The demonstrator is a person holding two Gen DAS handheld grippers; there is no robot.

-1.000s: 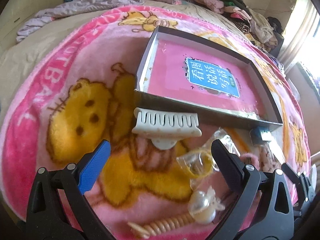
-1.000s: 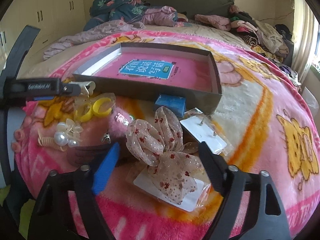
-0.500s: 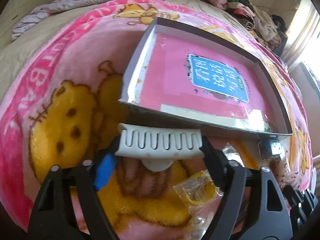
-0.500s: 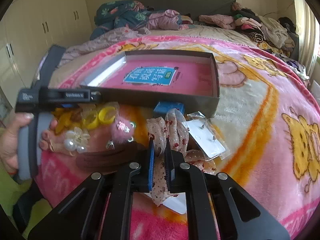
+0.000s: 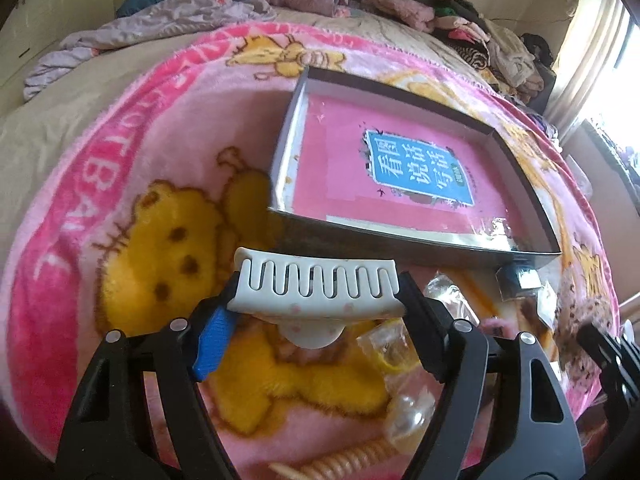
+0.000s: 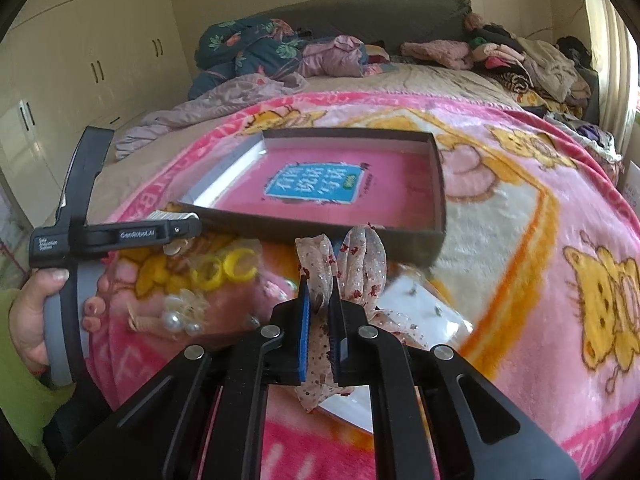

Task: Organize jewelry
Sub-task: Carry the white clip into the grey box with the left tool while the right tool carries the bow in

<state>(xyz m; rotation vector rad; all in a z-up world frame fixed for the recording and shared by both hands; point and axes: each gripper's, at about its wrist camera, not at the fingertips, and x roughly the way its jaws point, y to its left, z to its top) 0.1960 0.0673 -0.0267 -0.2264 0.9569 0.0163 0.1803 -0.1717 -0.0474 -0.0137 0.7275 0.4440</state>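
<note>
My left gripper is shut on a white hair claw clip, held above the blanket just in front of the near wall of the shallow dark box with a pink floor. My right gripper is shut on a sheer floral fabric bow and holds it lifted in front of the box. The left gripper with the clip also shows at the left of the right wrist view.
On the pink bear blanket lie yellow rings in a bag, a pearl flower clip, a white earring card and a beige spiral tie. A blue item sits by the box corner. Clothes are piled behind.
My left gripper closed on the white claw clip and lifted it. My right gripper closed on the fabric bow and raised it off its card.
</note>
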